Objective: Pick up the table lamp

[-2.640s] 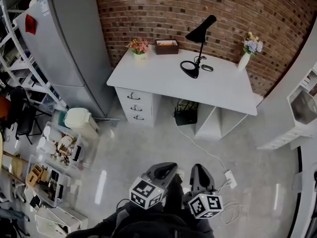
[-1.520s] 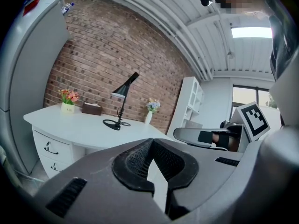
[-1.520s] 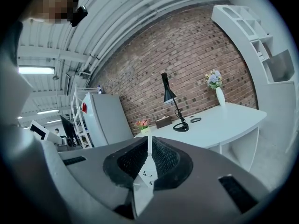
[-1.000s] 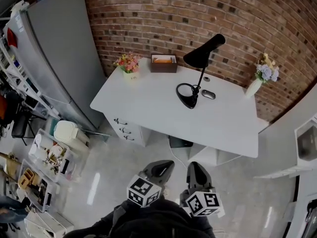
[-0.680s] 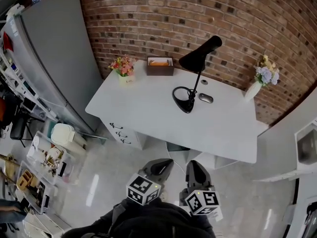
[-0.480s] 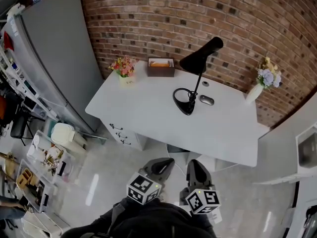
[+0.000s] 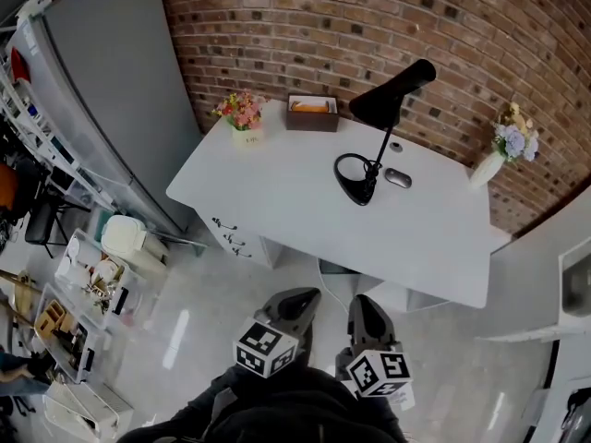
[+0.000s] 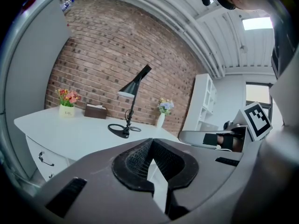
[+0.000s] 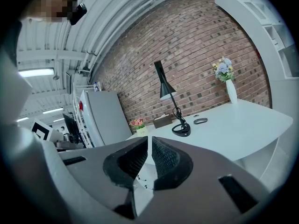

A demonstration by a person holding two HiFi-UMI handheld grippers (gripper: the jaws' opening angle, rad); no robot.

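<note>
The black table lamp (image 7: 374,146) stands on the white desk (image 7: 277,201), its ring base (image 7: 355,181) near the middle and its cone shade (image 7: 395,95) tilted up to the right. Both grippers hang side by side over the floor, well short of the desk's front edge. My left gripper (image 7: 303,295) is shut and holds nothing, and my right gripper (image 7: 362,303) is the same. In the left gripper view the lamp (image 8: 129,101) is far beyond the shut left gripper (image 8: 151,141). In the right gripper view the lamp (image 9: 171,104) is far beyond the shut right gripper (image 9: 149,140).
On the desk stand a small flower pot (image 7: 243,113), a brown box (image 7: 311,112), a grey mouse (image 7: 398,178) and a white vase with flowers (image 7: 503,150). A grey cabinet (image 7: 102,90) stands left, floor bins (image 7: 88,289) lower left, white shelving (image 7: 568,284) right.
The desk and lamp look larger and nearer than in the earliest frame. Both grippers have stayed shut, side by side at the bottom of the head view.
</note>
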